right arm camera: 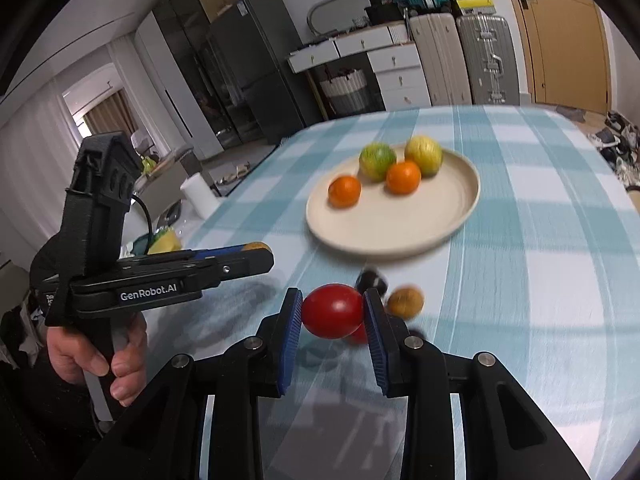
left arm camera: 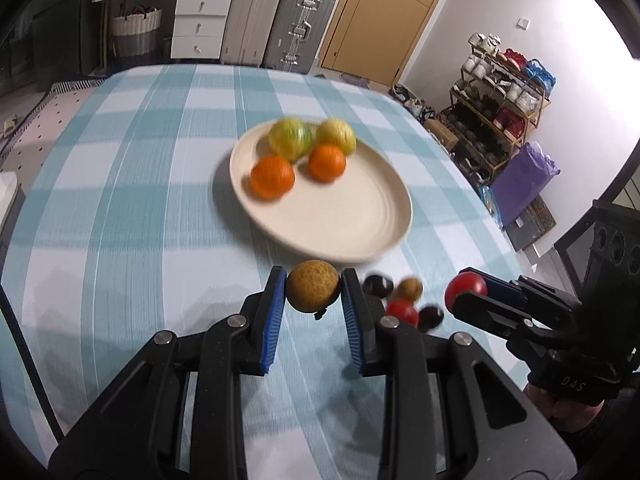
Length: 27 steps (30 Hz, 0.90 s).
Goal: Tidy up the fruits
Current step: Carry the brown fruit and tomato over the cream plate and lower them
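A cream plate [left arm camera: 352, 216] [right arm camera: 420, 224] holds two oranges [left arm camera: 272, 177] [right arm camera: 403, 177] and two yellow-green fruits [left arm camera: 290, 138] [right arm camera: 377, 161]. My left gripper [left arm camera: 313, 286] is shut on a round brown fruit [left arm camera: 313, 286], held above the cloth just short of the plate; it shows at the left in the right wrist view [right arm camera: 256, 254]. My right gripper [right arm camera: 332, 312] is shut on a red tomato [right arm camera: 332, 311] [left arm camera: 466, 286]. Loose on the cloth near both grippers lie a small brown fruit [left arm camera: 410, 289] [right arm camera: 405, 301], a red one [left arm camera: 402, 311] and dark ones [left arm camera: 378, 284] [right arm camera: 372, 278].
The table has a blue-and-white checked cloth [left arm camera: 140, 184]. Off its left edge stand a white roll [right arm camera: 199, 194] and clutter. Suitcases [left arm camera: 300, 28] and drawers stand beyond the far edge, a shoe rack [left arm camera: 496, 104] to the right.
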### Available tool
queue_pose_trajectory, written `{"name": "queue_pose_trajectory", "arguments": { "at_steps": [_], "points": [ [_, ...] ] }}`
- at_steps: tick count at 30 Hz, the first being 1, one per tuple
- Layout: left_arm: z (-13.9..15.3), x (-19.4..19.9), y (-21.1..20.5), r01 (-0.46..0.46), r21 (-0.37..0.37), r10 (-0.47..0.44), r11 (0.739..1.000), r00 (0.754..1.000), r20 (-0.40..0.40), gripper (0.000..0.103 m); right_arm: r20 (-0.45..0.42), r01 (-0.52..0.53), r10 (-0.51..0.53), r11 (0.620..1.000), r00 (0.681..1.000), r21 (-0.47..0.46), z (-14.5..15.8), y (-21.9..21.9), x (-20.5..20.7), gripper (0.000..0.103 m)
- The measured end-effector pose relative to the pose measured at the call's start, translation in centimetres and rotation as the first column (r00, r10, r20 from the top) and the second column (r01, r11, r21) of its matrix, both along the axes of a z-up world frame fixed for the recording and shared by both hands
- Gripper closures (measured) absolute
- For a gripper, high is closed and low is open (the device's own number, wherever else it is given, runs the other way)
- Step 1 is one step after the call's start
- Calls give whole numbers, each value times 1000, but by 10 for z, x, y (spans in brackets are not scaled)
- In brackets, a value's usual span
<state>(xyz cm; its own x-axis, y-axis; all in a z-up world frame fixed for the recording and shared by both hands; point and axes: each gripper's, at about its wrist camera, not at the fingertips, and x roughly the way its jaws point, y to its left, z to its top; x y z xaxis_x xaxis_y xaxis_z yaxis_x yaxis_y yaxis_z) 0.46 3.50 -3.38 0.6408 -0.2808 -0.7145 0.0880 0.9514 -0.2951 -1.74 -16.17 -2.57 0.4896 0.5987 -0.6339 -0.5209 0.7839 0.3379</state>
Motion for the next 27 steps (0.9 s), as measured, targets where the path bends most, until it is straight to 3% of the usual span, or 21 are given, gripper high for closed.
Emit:
{"name": "queue_pose_trajectory", "arguments": {
  "at_steps": [14,27],
  "points": [
    [7,89,-5,-18,-31,17,999,1000,-24,78,16,23,-23,1000,1000,5,15,-5,78,71],
    [-10,146,-14,-31,-31,28,999,997,-75,78,-70,88,-88,996,994,6,-1,-9,154,71]
  ]
}}
